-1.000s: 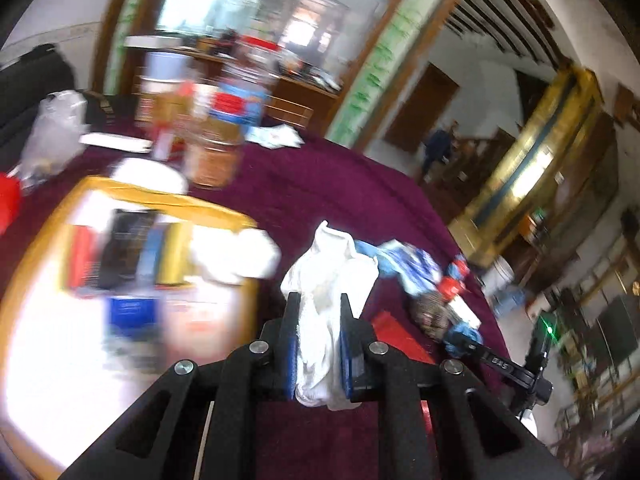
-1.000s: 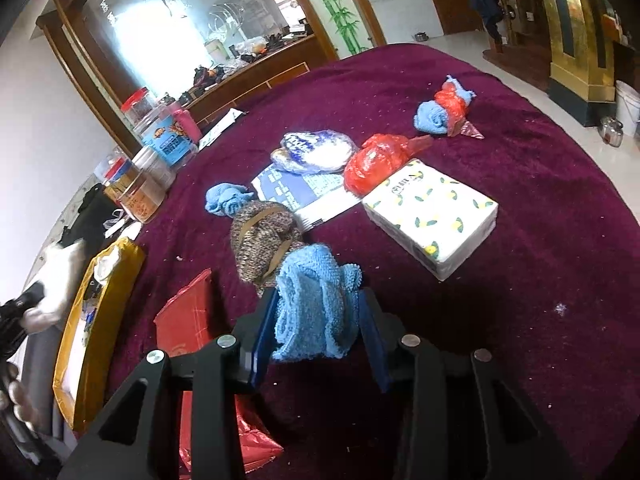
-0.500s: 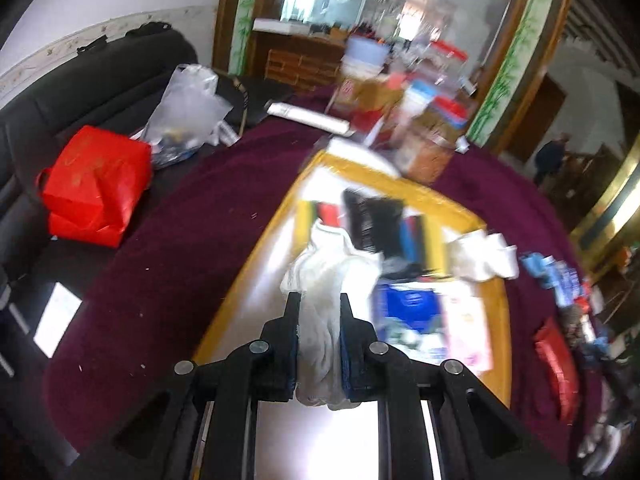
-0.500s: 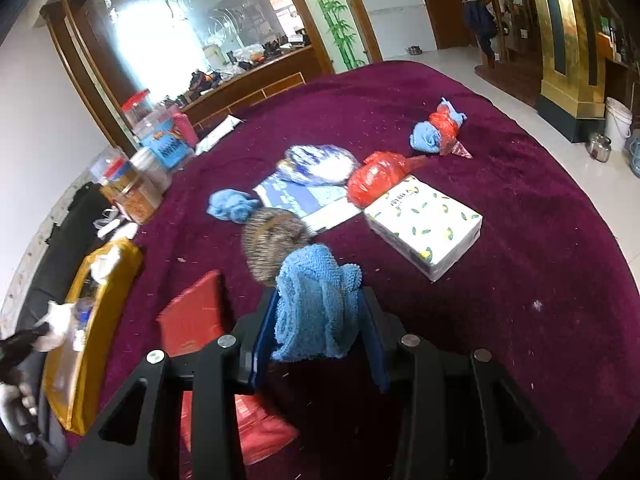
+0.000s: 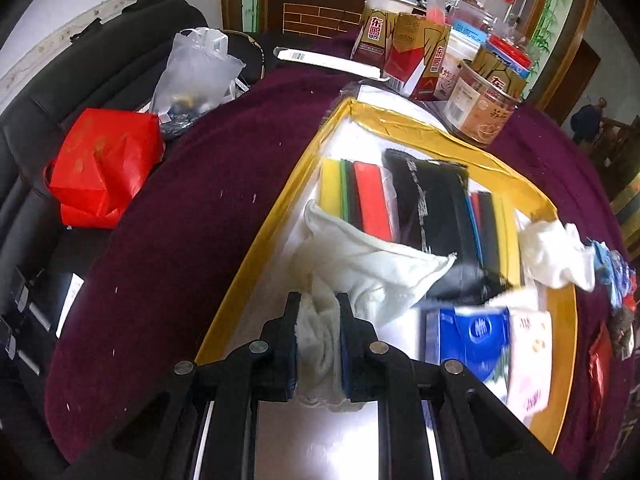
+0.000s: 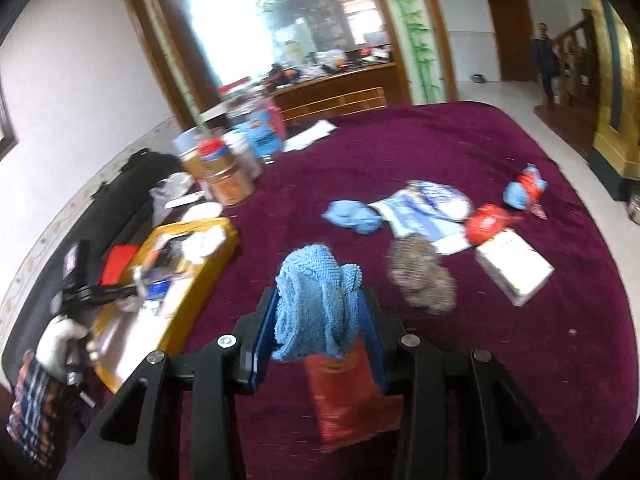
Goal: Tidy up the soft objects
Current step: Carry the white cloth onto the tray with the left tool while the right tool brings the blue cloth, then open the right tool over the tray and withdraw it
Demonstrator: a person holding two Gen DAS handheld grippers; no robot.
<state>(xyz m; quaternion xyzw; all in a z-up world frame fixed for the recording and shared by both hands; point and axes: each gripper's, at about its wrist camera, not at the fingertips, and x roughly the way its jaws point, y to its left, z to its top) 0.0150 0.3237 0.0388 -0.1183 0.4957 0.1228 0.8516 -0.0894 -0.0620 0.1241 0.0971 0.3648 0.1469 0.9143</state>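
My left gripper (image 5: 318, 308) is shut on a white cloth (image 5: 368, 268) and holds it over the near part of the yellow-rimmed tray (image 5: 256, 248), the cloth draping onto the tray's contents. My right gripper (image 6: 320, 312) is shut on a blue towel (image 6: 316, 300) above the maroon tablecloth, right of the same tray (image 6: 208, 260). The left gripper and a gloved hand show at the left of the right wrist view (image 6: 100, 292).
The tray holds sponges (image 5: 360, 196), a black pouch (image 5: 436, 208), a blue packet (image 5: 472, 336) and another white cloth (image 5: 556, 248) on its rim. Jars and cartons (image 5: 440, 60) stand behind. A blue cloth (image 6: 352, 216), knitted item (image 6: 424, 276), tissue pack (image 6: 516, 268) and red bags lie on the table.
My left gripper has swung left from the table's middle to over the tray and lowered the white cloth. My right gripper has lifted and turned left with the blue towel.
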